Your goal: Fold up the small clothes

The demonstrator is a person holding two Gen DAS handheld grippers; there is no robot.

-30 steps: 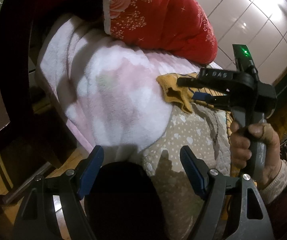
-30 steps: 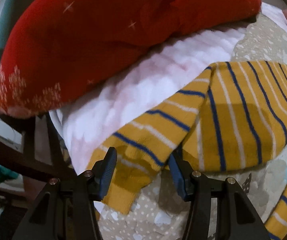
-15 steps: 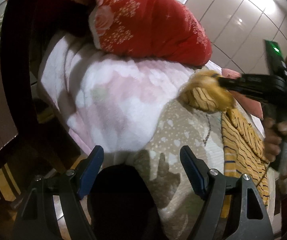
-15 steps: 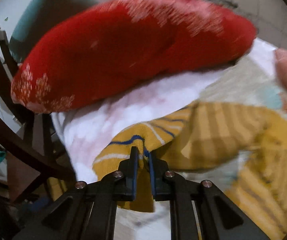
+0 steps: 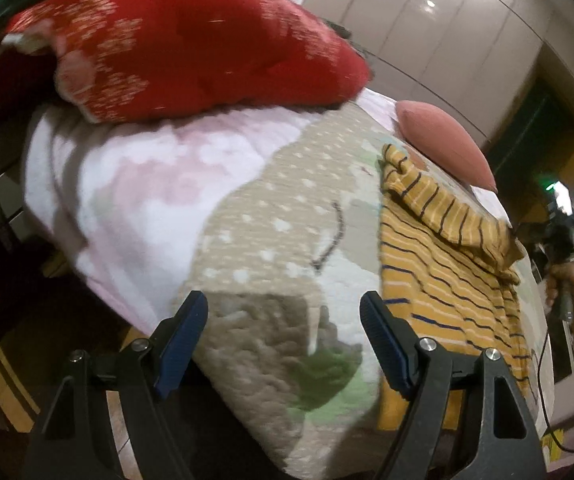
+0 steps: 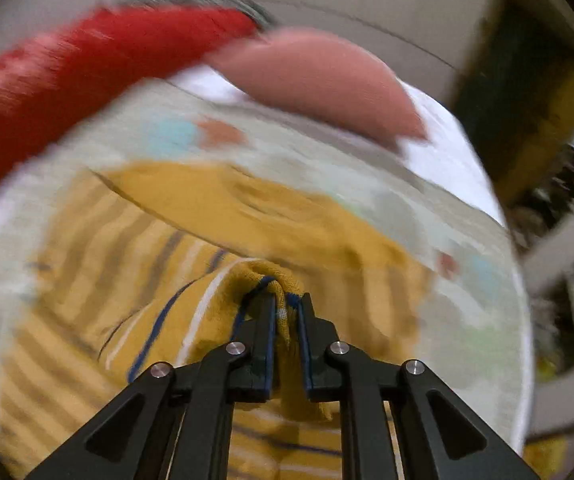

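A mustard-yellow small top with blue and white stripes [image 5: 447, 292] lies on the bed's patterned quilt [image 5: 267, 220]. One sleeve [image 5: 439, 208] is pulled across its upper part toward the right. My right gripper [image 6: 289, 300] pinches that sleeve's cuff [image 6: 215, 312]; its jaws are opening slightly, with the pads still on the cloth, above the top's body. The view is blurred by motion. My left gripper [image 5: 283, 300] stands open with nothing in it, over the quilt's near corner, left of the top. A person's hand [image 5: 567, 284] holds the right gripper at the far right.
A red flowered pillow [image 5: 191, 40] lies on a pink-and-white fleece blanket [image 5: 147, 184] at the back left. A pink cushion [image 5: 443, 144] sits behind the top. Pale wardrobe doors [image 5: 427, 20] stand beyond the bed. The bed's edge drops to a wooden floor [image 5: 3, 392] at the left.
My right gripper shut on the sleeve cuff and swept it fast to the right, folding it across the top. My left gripper moved so that more of the quilt and top shows.
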